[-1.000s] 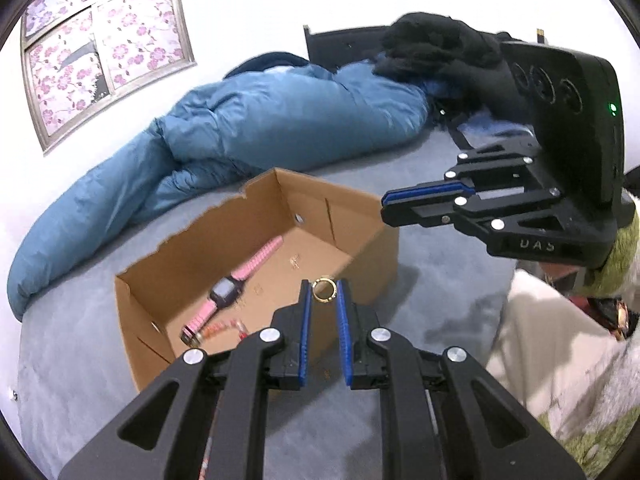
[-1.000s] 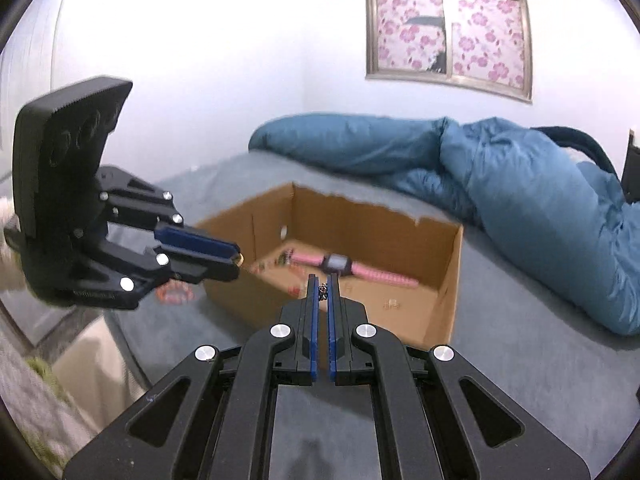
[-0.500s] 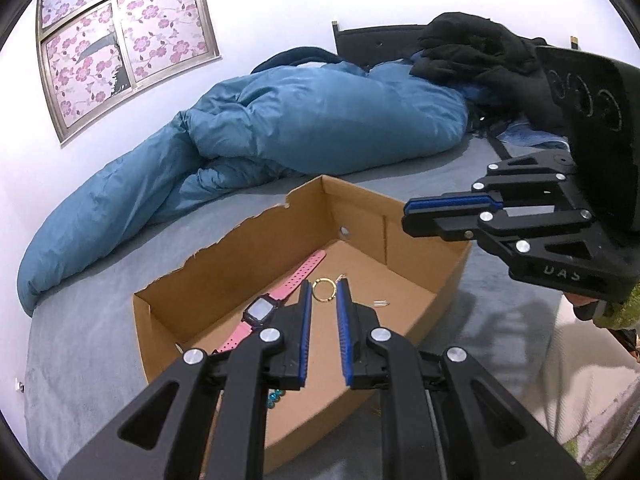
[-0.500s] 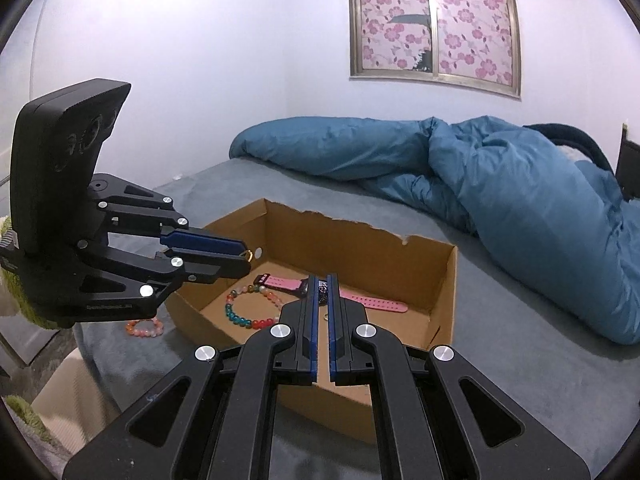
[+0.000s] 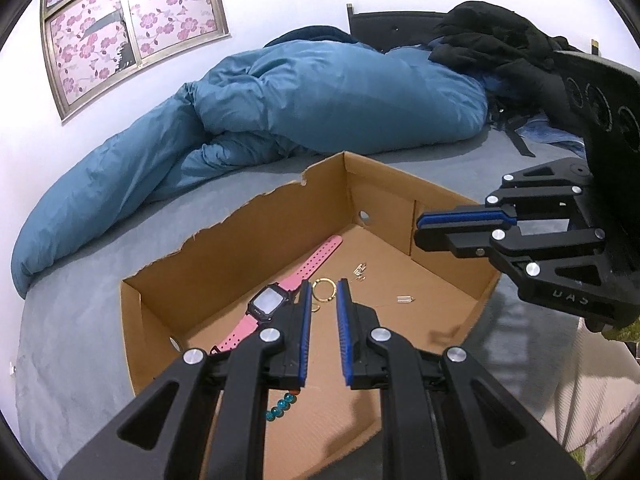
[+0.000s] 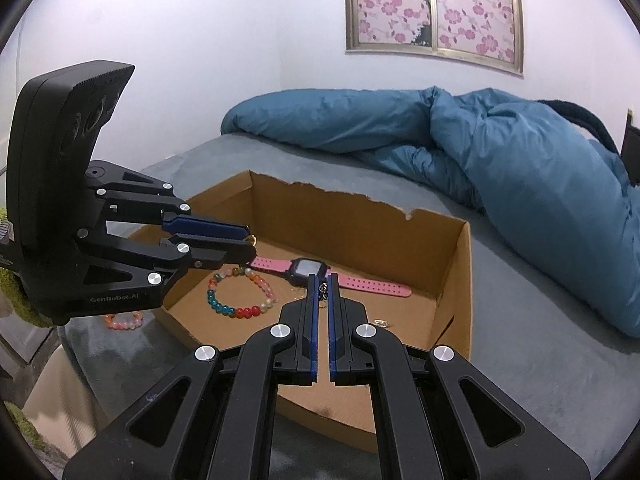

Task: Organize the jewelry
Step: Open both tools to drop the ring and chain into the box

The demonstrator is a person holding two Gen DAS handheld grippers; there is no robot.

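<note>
While boxed [image 6: 454, 280]: watch [image 6: 310, 269], beads [image 6: 240, 292]

A: Room layout?
B: White walls [image 6: 180, 40]. Window [image 6: 434, 12] at 1 o'clock in right view, covered in pink floral film. Grey bed surface [image 5: 80, 280] below.
A: On the bed?
B: Rumpled blue duvet [image 5: 320, 92] at 12 o'clock, black clothes [image 5: 492, 40] at 2 o'clock against dark headboard [image 5: 384, 24]. Light even.

Grey bed [image 6: 520, 360], cardboard box [image 6: 456, 280], blue duvet [image 6: 520, 168], possibly bracelet [image 6: 123, 321]
</note>
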